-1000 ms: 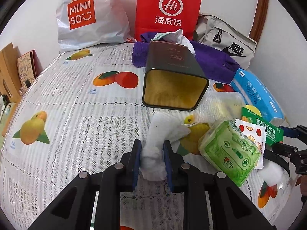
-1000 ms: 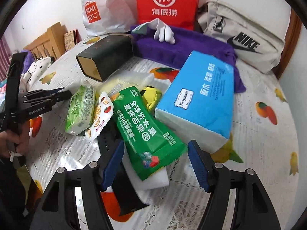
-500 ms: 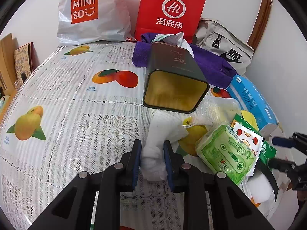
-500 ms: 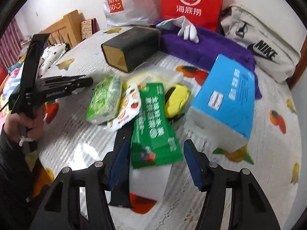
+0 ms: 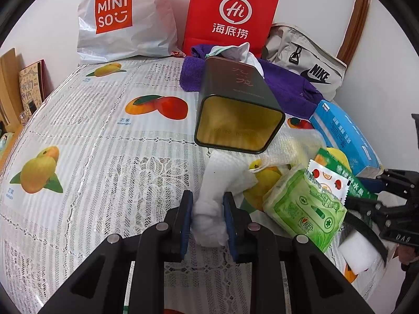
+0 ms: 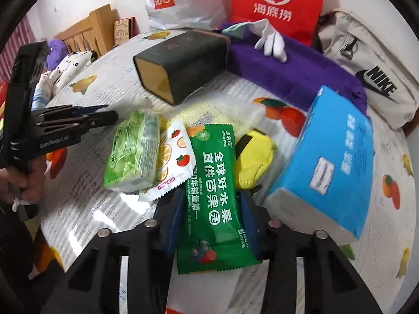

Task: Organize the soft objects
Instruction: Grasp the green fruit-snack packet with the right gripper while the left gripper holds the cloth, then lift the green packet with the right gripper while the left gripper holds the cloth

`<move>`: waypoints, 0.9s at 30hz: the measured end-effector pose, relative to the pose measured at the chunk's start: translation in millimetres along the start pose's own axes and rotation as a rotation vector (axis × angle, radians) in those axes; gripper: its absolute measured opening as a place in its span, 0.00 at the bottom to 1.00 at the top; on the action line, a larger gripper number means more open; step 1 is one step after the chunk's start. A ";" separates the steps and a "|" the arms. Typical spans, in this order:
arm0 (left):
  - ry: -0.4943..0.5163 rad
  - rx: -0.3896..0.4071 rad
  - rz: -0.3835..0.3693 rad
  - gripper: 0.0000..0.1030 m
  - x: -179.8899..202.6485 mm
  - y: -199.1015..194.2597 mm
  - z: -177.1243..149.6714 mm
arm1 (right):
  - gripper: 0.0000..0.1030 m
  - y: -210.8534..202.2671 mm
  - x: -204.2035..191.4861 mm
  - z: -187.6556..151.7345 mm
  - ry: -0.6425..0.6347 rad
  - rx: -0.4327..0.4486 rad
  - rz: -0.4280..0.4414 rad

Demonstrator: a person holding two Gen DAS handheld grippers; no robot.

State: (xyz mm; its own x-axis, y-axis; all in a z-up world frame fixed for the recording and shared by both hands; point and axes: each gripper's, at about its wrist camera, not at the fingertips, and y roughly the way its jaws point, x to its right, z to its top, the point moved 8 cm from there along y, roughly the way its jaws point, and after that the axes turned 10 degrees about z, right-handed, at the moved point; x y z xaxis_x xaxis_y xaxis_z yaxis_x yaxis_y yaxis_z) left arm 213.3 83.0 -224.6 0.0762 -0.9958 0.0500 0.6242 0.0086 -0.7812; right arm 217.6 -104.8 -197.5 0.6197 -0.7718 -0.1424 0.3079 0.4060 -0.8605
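My left gripper (image 5: 207, 198) is shut on a crumpled white cloth (image 5: 217, 178) that trails toward the mouth of a dark tin (image 5: 235, 110) lying on its side. In the right wrist view my right gripper (image 6: 212, 195) is closing, its blue pads against the long edges of a green snack packet (image 6: 214, 204). The packet hides whatever is under it. A white foam block (image 5: 358, 256) shows below that gripper in the left wrist view. A green tissue pack (image 6: 131, 151), a fruit-print sachet (image 6: 172, 162) and a yellow pouch (image 6: 254, 157) lie around the packet.
A blue tissue box (image 6: 335, 162) lies right of the pile. A purple towel (image 6: 296, 70) with a white glove (image 6: 272, 39) is behind the tin. White and red shopping bags and a grey Nike bag (image 6: 371, 60) line the wall. The fruit-print tablecloth (image 5: 104, 144) is bare on the left.
The right gripper's jaws have narrowed from wide apart to the packet's edges, and it shifted sideways and rolled. The left gripper kept still with the cloth.
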 end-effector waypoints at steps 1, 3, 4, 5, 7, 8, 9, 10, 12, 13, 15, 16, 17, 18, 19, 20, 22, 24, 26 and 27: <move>0.002 0.000 0.002 0.22 0.4 0.0 0.1 | 0.32 -3.4 -0.4 0.3 0.002 0.009 0.003; 0.004 0.001 0.007 0.22 0.8 -0.1 0.2 | 0.31 -13.6 -1.3 0.8 0.015 0.038 0.019; 0.005 0.001 0.010 0.22 1.3 -0.2 0.2 | 0.31 -17.3 -2.0 0.7 0.017 0.046 0.022; 0.005 0.001 0.012 0.22 1.7 -0.2 0.2 | 0.31 -21.4 -1.7 0.2 0.018 0.054 0.017; 0.005 0.000 0.016 0.22 2.3 -0.4 0.3 | 0.31 -29.5 -1.1 -2.3 0.021 0.070 0.006; 0.002 -0.002 0.016 0.22 2.3 -1.0 0.1 | 0.31 -35.0 -0.6 -5.0 0.025 0.077 0.004; 0.000 -0.004 0.014 0.22 2.6 -2.0 -0.6 | 0.31 -39.5 0.1 -7.4 0.029 0.084 0.000; 0.000 -0.005 0.012 0.22 3.2 -3.3 -1.9 | 0.31 -42.9 1.4 -8.8 0.033 0.090 -0.004; 0.002 -0.004 0.016 0.21 3.8 -5.7 -5.2 | 0.31 -53.1 3.6 -16.4 0.044 0.101 -0.010; 0.001 -0.003 0.019 0.21 4.0 -6.9 -6.8 | 0.31 -58.6 4.6 -21.6 0.050 0.107 -0.013; -0.003 -0.002 0.024 0.21 3.9 -10.2 -10.1 | 0.31 -65.0 6.0 -31.7 0.058 0.109 -0.011; -0.006 -0.002 0.025 0.21 3.6 -11.4 -10.7 | 0.31 -67.6 7.1 -39.0 0.062 0.108 -0.013; -0.011 -0.003 0.025 0.21 3.2 -13.1 -12.2 | 0.31 -69.2 8.3 -45.7 0.066 0.108 -0.011; -0.015 -0.005 0.027 0.21 2.9 -14.3 -13.3 | 0.31 -69.8 10.0 -52.2 0.074 0.108 -0.004; -0.019 -0.008 0.029 0.21 2.4 -15.3 -14.3 | 0.31 -69.9 12.0 -57.6 0.082 0.105 -0.002; -0.021 -0.010 0.031 0.21 2.2 -16.3 -15.3 | 0.31 -69.7 15.5 -65.0 0.096 0.101 -0.006; -0.016 -0.015 0.041 0.21 3.1 -18.1 -17.2 | 0.31 -69.5 21.9 -75.3 0.117 0.101 -0.014; -0.004 -0.019 0.052 0.21 5.0 -19.4 -19.1 | 0.31 -67.9 31.9 -85.2 0.155 0.103 -0.030; 0.005 -0.019 0.065 0.21 6.6 -19.4 -20.3 | 0.31 -64.7 38.7 -90.7 0.180 0.099 -0.046; 0.009 -0.014 0.075 0.21 7.5 -19.1 -20.5 | 0.31 -61.8 42.7 -93.6 0.189 0.096 -0.060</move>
State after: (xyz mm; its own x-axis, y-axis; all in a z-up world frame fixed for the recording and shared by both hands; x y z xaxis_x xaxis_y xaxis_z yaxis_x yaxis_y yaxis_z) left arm 186.0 73.5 -222.1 0.1156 -0.9932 -0.0145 0.6060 0.0821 -0.7912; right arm 157.4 -208.6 -196.2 0.4544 -0.8704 -0.1895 0.4133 0.3944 -0.8207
